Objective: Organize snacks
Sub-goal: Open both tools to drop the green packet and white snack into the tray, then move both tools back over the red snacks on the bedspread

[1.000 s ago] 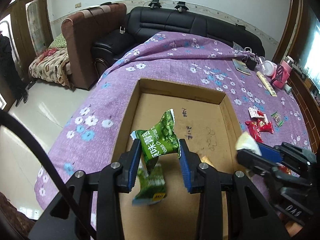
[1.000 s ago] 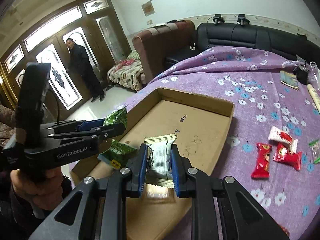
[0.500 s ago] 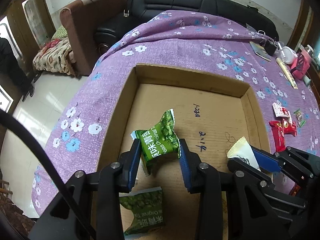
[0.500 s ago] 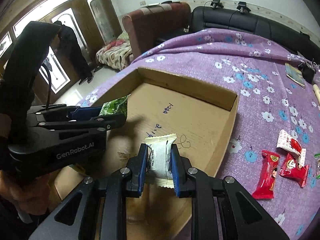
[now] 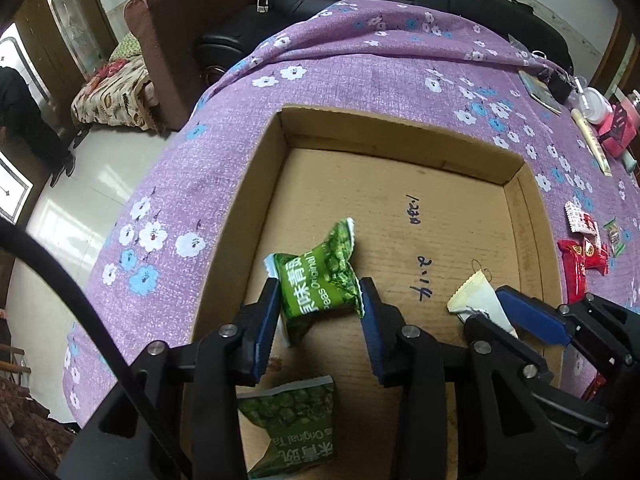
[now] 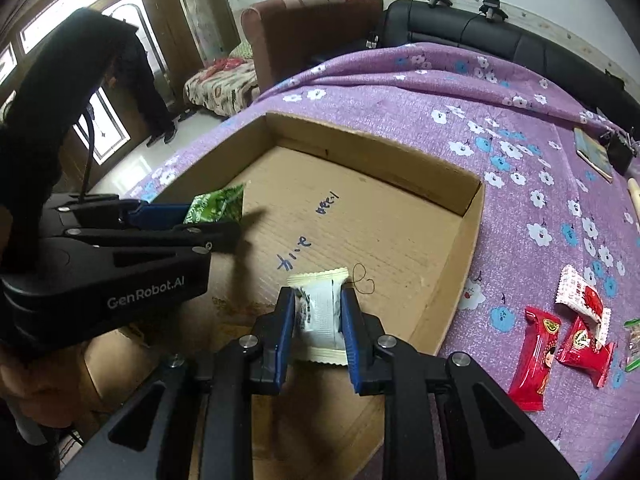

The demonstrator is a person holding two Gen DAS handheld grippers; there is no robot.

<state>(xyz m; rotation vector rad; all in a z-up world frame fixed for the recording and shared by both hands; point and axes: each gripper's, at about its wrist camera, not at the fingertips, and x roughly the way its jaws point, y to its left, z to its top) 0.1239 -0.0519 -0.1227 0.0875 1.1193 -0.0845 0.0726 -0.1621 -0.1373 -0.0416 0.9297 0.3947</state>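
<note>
You are at the drop-off: both claws hang over the cardboard box with a snack each. Your left claw has the green pea packet between its blue pads and its jaws are opening; the packet looks close to slipping free. Your right claw is nearly closed, pinching the white packet by its sides.

Next, I judge, you let the green packet fall clear, then part the right jaws and lift both claws straight out so neither crimped edge snags a pad. Three red packets and a few others wait on the purple flowered cloth beside the box, so more trips remain.

The packets are glossy film pillows with serrated ends, light and slippery. A second green packet already lies flat on the box floor. The box is shallow, matte corrugated card with pen marks; it rests on soft cloth over what seems a tabletop.
</note>
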